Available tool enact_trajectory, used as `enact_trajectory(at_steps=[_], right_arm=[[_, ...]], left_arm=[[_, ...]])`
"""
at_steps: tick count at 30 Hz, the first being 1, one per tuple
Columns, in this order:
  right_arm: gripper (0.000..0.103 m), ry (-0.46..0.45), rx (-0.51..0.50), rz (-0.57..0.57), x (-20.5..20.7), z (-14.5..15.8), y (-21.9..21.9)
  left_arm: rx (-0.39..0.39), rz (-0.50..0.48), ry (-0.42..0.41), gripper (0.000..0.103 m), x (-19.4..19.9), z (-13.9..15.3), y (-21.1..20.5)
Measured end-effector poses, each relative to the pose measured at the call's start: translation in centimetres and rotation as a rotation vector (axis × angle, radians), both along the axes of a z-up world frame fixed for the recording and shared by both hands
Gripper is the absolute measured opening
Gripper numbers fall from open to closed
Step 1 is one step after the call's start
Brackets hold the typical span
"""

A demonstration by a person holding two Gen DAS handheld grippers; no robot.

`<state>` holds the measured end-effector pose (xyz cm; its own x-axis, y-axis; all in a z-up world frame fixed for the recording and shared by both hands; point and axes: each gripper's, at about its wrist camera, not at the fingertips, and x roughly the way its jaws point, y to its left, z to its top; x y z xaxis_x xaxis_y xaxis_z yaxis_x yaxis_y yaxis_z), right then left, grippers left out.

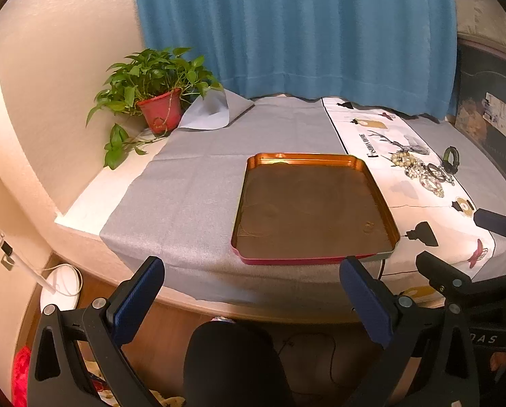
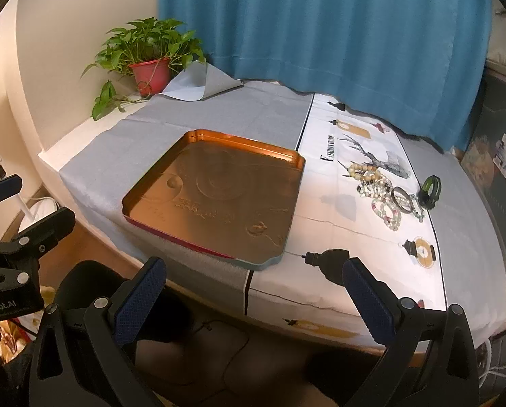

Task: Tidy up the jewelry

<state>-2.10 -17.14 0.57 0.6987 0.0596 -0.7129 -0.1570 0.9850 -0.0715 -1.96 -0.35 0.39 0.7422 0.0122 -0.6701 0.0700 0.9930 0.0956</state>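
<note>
An empty copper-coloured tin tray (image 1: 385,217) (image 2: 297,183) lies on the table's grey cloth. To its right, on the white printed cloth, lies a heap of bead bracelets (image 1: 419,171) (image 2: 381,193) with a dark green bangle (image 1: 452,159) (image 2: 430,191) beside it. My left gripper (image 1: 253,291) is open and empty, held before the table's front edge, in front of the tray. My right gripper (image 2: 256,291) is open and empty, also off the front edge, near the tray's front right corner. The jewelry lies well beyond both grippers.
A potted green plant in a red pot (image 1: 159,110) (image 2: 151,73) stands at the table's back left corner by the wall. A blue curtain (image 1: 297,27) (image 2: 320,23) hangs behind. The table's wooden front edge (image 2: 202,291) curves below the cloths.
</note>
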Motion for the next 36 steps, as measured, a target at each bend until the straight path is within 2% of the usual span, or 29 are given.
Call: enact_trajectory(at_steps=[36], right_arm=[[0.103, 0.006, 0.006, -0.006, -0.44, -0.36, -0.36]], left_arm=[[0.004, -0.001, 0.002, 0.103, -0.13, -0.01, -0.14]])
